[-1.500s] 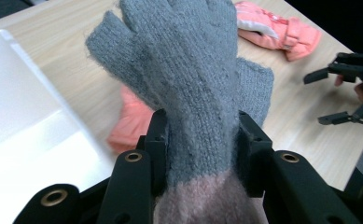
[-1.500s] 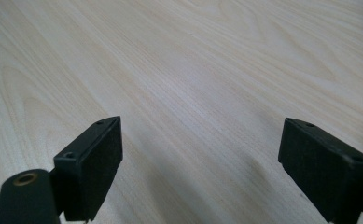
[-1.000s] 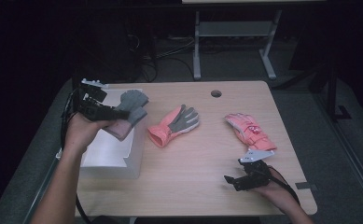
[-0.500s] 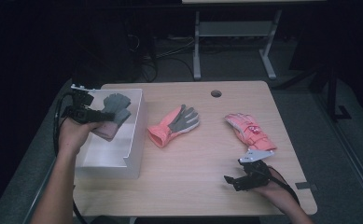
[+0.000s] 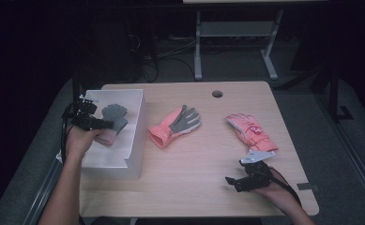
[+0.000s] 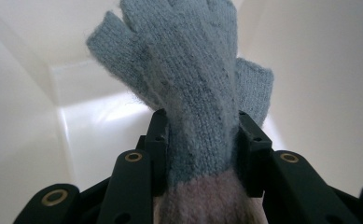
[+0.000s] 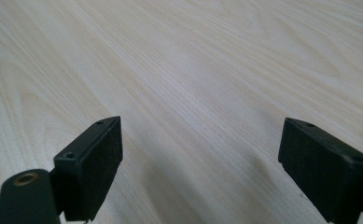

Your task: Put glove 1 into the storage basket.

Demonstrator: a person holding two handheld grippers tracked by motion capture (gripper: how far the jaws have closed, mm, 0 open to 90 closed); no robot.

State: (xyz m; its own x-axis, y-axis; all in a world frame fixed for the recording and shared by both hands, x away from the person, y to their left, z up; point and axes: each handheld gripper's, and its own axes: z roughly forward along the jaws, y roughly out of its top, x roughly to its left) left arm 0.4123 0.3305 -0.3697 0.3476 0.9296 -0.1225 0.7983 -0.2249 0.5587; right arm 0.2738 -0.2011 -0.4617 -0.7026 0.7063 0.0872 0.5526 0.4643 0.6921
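Observation:
A grey knitted glove [image 5: 114,115] with a pink cuff hangs in my left gripper [image 5: 106,123], low inside the white box [image 5: 133,140] at the table's left. In the left gripper view both jaws press on the glove [image 6: 188,74] just above its cuff, and the box walls [image 6: 25,140] close in all round. A coral glove with a grey palm [image 5: 175,125] lies on the table's middle. A pink glove [image 5: 250,132] lies to its right. My right gripper [image 5: 231,183] rests near the front right edge, open over bare wood [image 7: 193,93].
The light wooden table [image 5: 194,187] has a round cable hole [image 5: 217,93] at its back edge. Beyond it stands a dark floor with a metal desk frame [image 5: 236,33]. A strip of tape [image 5: 307,186] sits near the front right corner.
My left gripper has carried the grey glove down and leftward from above the box's rim into the box. The right gripper has stayed where it was.

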